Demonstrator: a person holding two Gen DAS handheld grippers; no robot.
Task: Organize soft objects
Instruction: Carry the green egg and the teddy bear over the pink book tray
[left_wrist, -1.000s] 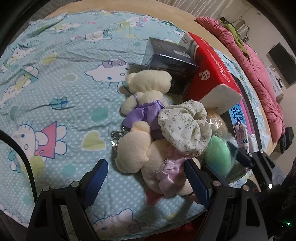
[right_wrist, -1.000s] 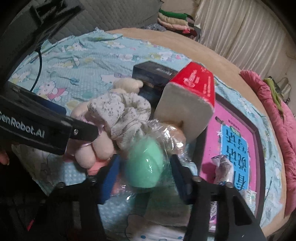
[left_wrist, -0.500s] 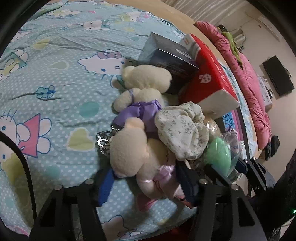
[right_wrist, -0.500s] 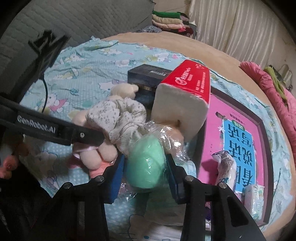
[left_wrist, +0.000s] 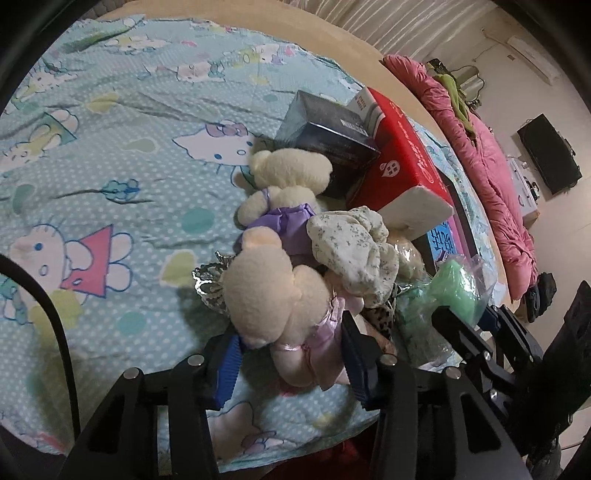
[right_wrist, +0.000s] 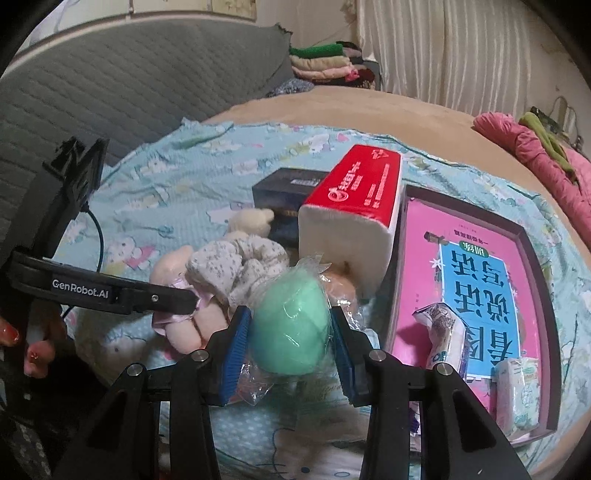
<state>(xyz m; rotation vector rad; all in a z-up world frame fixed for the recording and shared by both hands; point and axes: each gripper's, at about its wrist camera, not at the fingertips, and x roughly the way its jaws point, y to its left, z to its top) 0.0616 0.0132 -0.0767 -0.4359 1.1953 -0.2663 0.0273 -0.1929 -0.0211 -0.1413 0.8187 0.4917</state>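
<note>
A cream teddy bear in a pink satin dress (left_wrist: 273, 306) lies at the near edge of the Hello Kitty sheet (left_wrist: 110, 166). My left gripper (left_wrist: 291, 354) has its jaws closing, and both blue pads touch the bear's sides. A second cream bear in a purple dress (left_wrist: 284, 177) lies behind it, with a floral scrunchie (left_wrist: 351, 243) on the pile. My right gripper (right_wrist: 290, 332) is shut on a green egg-shaped sponge in clear wrap (right_wrist: 291, 321), held just above the sheet. That sponge (left_wrist: 454, 291) also shows at the right of the left wrist view.
A red tissue pack (right_wrist: 358, 195) and a dark box (left_wrist: 325, 136) stand behind the toys. A brown tray (right_wrist: 535, 266) to the right holds a pink book and two small packets. A pink quilt (left_wrist: 491, 177) lies along the far bed edge. A hand with red nails (right_wrist: 33, 354) shows at left.
My left jaws have narrowed from wide apart until their pads meet the pink-dressed bear. The right gripper has risen and rolled a little with the green sponge still in it.
</note>
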